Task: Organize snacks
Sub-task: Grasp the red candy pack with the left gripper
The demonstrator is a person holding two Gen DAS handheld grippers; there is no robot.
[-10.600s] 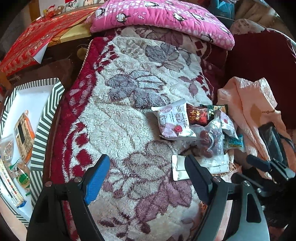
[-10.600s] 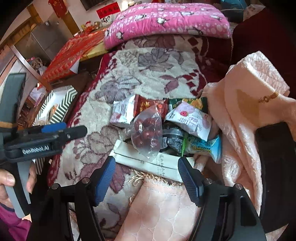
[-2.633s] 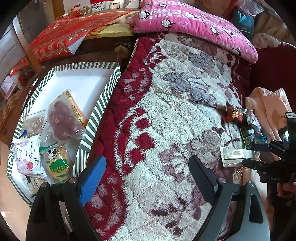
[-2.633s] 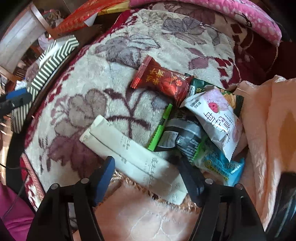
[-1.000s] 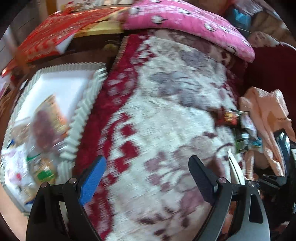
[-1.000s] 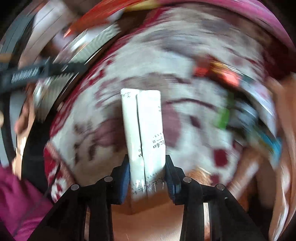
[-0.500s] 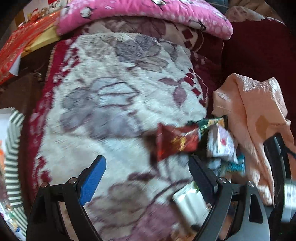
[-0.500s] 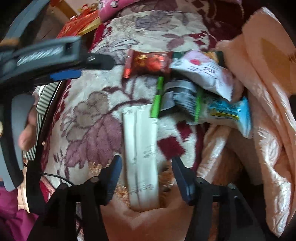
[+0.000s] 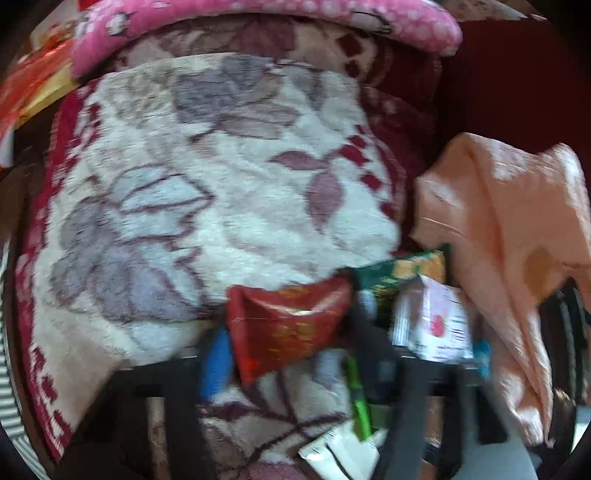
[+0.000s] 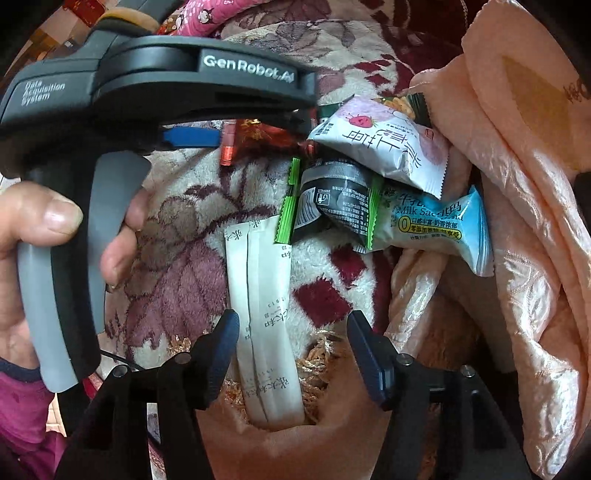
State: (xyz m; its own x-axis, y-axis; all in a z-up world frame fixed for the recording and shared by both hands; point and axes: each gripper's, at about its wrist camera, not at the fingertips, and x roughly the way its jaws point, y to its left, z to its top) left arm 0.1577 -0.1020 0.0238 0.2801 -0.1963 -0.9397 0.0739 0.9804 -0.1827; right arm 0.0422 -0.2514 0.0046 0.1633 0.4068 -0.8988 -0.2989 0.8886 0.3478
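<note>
My left gripper [image 9: 295,358] is down over a red snack packet [image 9: 288,325] on the floral blanket [image 9: 221,184]. Its jaws are closing, and the blue finger [image 9: 216,363] and the dark one meet the packet's two ends; this view is blurred. The right wrist view shows the same left gripper [image 10: 258,129] on the red snack packet [image 10: 258,136]. My right gripper [image 10: 295,339] is open and still widening. A white twin sachet [image 10: 258,295] lies loose on the blanket between its fingers, close to the left one.
A pile of snacks lies right of the red packet: a white-pink packet [image 10: 384,147], a black-green one [image 10: 336,199], a blue milk packet [image 10: 432,221]. A peach cloth [image 10: 524,184] bunches at the right. A person's hand [image 10: 37,221] holds the left gripper's handle. A pink pillow [image 9: 258,22] lies behind.
The left gripper swung from the tray side over to the snack pile and narrowed its jaws around the red packet. The right gripper let go of the white sachet and widened.
</note>
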